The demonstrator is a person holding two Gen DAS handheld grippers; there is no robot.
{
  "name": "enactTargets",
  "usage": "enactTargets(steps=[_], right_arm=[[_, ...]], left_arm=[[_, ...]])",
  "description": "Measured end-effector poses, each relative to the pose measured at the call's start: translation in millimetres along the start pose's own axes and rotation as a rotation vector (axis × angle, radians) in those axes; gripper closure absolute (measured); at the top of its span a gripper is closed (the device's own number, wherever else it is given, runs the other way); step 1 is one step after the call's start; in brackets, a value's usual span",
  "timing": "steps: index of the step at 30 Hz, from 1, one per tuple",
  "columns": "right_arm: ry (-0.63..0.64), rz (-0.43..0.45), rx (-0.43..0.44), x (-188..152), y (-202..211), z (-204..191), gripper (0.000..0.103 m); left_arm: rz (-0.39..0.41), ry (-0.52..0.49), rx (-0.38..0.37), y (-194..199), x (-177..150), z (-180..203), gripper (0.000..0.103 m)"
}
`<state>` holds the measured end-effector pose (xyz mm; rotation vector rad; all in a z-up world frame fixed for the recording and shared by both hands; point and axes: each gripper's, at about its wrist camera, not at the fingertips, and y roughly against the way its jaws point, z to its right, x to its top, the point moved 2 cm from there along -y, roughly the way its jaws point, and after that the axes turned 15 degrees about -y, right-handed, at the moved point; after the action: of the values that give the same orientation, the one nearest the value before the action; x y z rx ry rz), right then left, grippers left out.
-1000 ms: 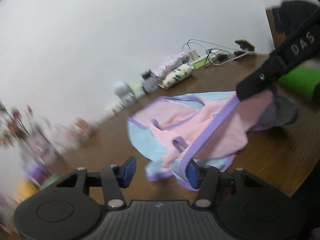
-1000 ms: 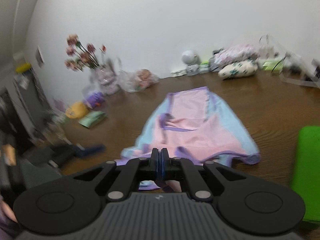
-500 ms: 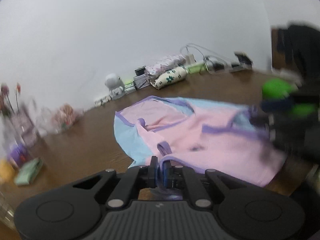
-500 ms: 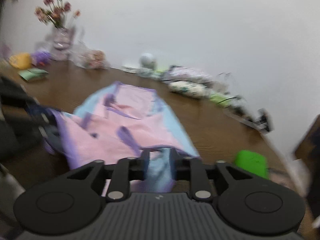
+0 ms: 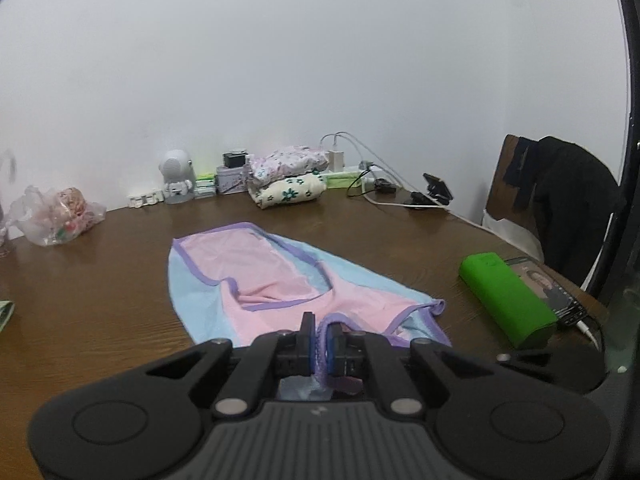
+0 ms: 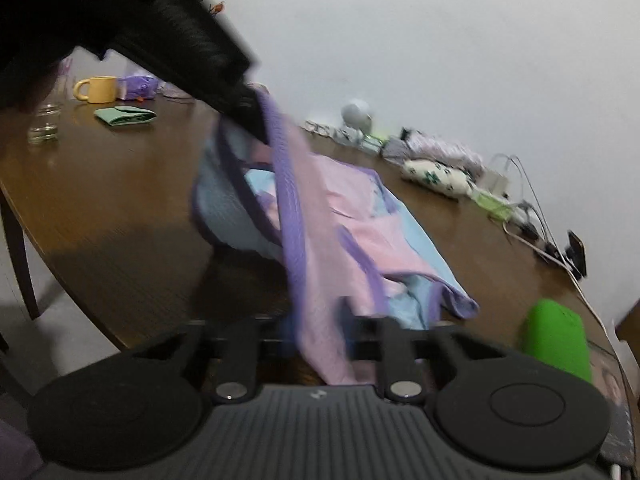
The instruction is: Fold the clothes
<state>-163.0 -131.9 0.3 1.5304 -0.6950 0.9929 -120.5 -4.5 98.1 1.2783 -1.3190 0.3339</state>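
Note:
A pink and light-blue garment with purple trim lies spread on the brown table. My left gripper is shut on the garment's purple near edge and also shows at the upper left of the right wrist view, lifting that edge. In the right wrist view the garment hangs as a stretched band from the left gripper down to my right gripper. The right jaws stand apart with the cloth between them; the picture is blurred there.
A green block lies at the right by a phone and cables. Folded floral clothes, a small white robot figure and boxes line the back wall. A plastic bag sits left. A yellow mug and glass jar stand at the table's far left.
My left gripper closed on the garment's purple edge and lifted it. My right gripper went from shut to jaws apart and swung round to the garment's right side.

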Motion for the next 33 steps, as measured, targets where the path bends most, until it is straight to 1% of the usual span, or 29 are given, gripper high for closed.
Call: enactTargets(steps=[1,2,4,5,6,7,8,9,10,11,12,13,14,15,16,18,21,23,26,27,31,33], right_arm=[[-0.023,-0.011,0.023,5,8,6,0.096],[-0.075,-0.012,0.101,19,24,18,0.099],[-0.173,-0.01,0.249,46,54,42,0.099],[-0.185,0.021,0.252,59,62,51,0.099],[-0.193,0.052,0.25,72,67,60,0.099],[-0.179,0.076,0.207,82,61,68,0.098],[-0.172,0.069,0.146,85,42,73,0.096],[-0.164,0.062,0.085,88,24,79,0.087],[-0.152,0.054,0.022,90,6,83,0.081],[-0.114,0.03,-0.067,84,-13,82,0.074],[-0.079,0.011,-0.147,79,-29,81,0.074],[-0.066,0.02,-0.151,72,-29,78,0.072],[-0.057,0.029,-0.154,65,-30,75,0.063],[-0.074,0.033,-0.149,61,-29,76,0.057],[-0.092,0.036,-0.144,56,-28,77,0.055],[-0.126,0.037,-0.147,49,-30,84,0.048],[-0.142,0.038,-0.149,47,-34,93,0.046],[-0.12,0.047,-0.139,48,-25,97,0.045],[-0.105,0.053,-0.099,54,-16,106,0.032],[-0.114,0.052,-0.085,56,-13,109,0.03],[-0.166,0.024,-0.03,56,-8,116,0.029],[-0.193,0.02,-0.02,57,-8,116,0.029]], left_arm=[[0.014,0.003,-0.004,10,2,-3,0.099],[0.028,0.006,-0.007,19,4,-6,0.099],[0.041,0.018,0.008,27,10,-13,0.099],[0.046,0.025,0.018,30,13,-17,0.099],[0.038,0.021,0.028,26,14,-20,0.099],[0.016,0.022,0.027,14,14,-22,0.099],[-0.01,0.03,0.018,1,12,-24,0.099],[-0.031,0.035,0.0,-10,10,-24,0.099],[-0.05,0.039,-0.022,-21,7,-23,0.099],[-0.068,0.042,-0.044,-32,5,-22,0.099],[-0.08,0.043,-0.059,-39,3,-22,0.099],[-0.087,0.044,-0.069,-44,0,-23,0.099],[-0.094,0.045,-0.079,-50,-2,-24,0.099],[-0.103,0.052,-0.089,-55,-4,-26,0.099],[-0.114,0.062,-0.097,-59,-7,-30,0.099],[-0.128,0.08,-0.111,-67,-10,-35,0.099],[-0.13,0.095,-0.126,-71,-10,-38,0.099],[-0.131,0.106,-0.136,-73,-9,-40,0.099],[-0.131,0.116,-0.142,-77,-8,-42,0.098],[-0.13,0.115,-0.135,-77,-7,-42,0.098],[-0.107,0.107,-0.131,-70,-4,-38,0.098],[-0.09,0.102,-0.131,-64,-3,-36,0.098]])
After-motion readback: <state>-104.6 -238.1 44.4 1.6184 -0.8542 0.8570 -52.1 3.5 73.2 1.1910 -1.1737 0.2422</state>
